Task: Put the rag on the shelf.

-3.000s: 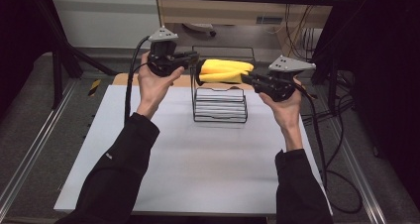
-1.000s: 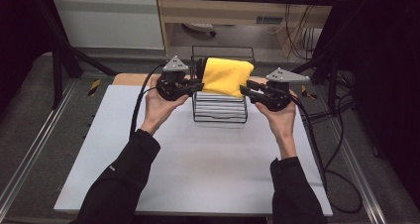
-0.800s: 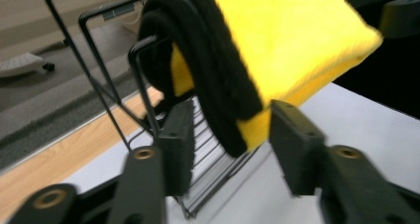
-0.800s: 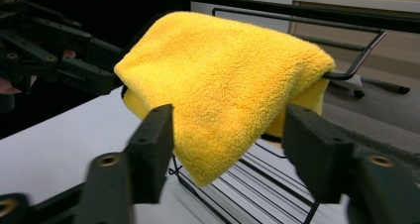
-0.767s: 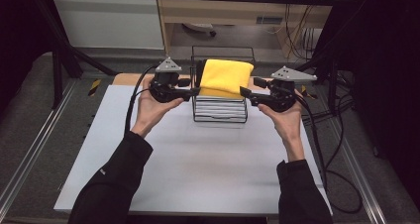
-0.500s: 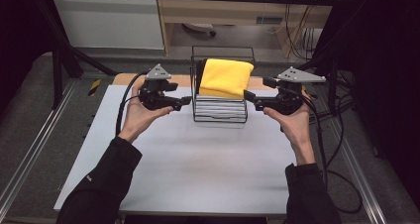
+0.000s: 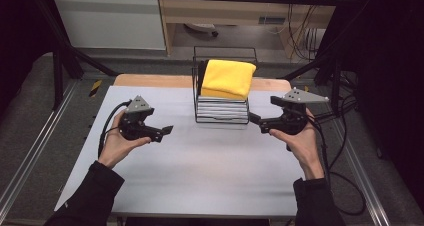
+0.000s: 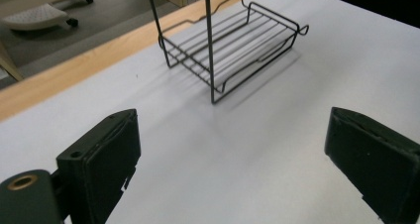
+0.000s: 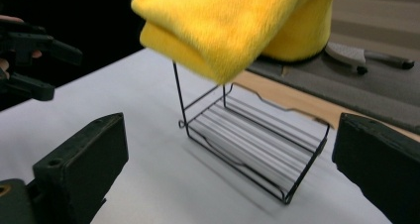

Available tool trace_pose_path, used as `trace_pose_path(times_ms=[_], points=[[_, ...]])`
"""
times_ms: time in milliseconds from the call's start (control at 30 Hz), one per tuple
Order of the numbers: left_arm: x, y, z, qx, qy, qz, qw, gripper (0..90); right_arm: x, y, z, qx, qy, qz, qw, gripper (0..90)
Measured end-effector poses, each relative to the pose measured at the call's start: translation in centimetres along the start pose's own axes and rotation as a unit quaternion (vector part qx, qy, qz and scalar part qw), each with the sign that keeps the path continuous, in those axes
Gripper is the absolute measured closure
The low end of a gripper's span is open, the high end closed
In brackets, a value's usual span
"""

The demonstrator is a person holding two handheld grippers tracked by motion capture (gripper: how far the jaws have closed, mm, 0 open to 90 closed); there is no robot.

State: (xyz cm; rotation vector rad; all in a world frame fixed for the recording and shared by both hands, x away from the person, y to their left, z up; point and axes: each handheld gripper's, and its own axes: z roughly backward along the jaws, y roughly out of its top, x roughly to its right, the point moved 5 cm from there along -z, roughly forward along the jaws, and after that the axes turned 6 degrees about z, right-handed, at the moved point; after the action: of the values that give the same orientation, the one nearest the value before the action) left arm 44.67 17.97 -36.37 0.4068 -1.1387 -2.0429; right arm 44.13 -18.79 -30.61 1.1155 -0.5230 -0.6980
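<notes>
The yellow towel (image 7: pixel 228 79) is resting folded on the rack (image 7: pixel 221 117) near the table's (image 7: pixel 210 176) far edge; the left gripper (image 7: pixel 167 131) and right gripper (image 7: pixel 256 121) are flanking it, jaws spread, empty

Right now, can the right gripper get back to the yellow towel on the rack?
Probably yes. The right gripper is open beside the wire rack, and the yellow towel lies folded on the top tier with nothing over it. White table between them is bare.

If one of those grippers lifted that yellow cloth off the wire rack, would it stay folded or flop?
Probably flop: the yellow cloth looks soft and plush, its folded edges sagging over the wire rack. It likely weighs little. A nudge might slide it off, since it overhangs the top.
</notes>
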Motion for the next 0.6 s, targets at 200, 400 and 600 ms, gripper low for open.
trace_pose_path(times_ms=[200,400,600], points=[[-0.6,-3.6,0.2,-0.003,0.000,0.004,1.0000,7.1,-0.2,-3.5,-0.7,-0.023,0.008,-0.014,0.9996,0.7],[-1.2,-6.6,0.2,0.000,0.002,0.019,0.9998,7.3,-0.6,-7.4,-1.3,-0.044,0.024,-0.024,0.9984,0.6],[-1.7,-9.5,0.4,-0.014,0.004,0.025,0.9996,7.3,-0.9,-11.0,-1.4,-0.062,0.038,-0.034,0.9968,0.6]])
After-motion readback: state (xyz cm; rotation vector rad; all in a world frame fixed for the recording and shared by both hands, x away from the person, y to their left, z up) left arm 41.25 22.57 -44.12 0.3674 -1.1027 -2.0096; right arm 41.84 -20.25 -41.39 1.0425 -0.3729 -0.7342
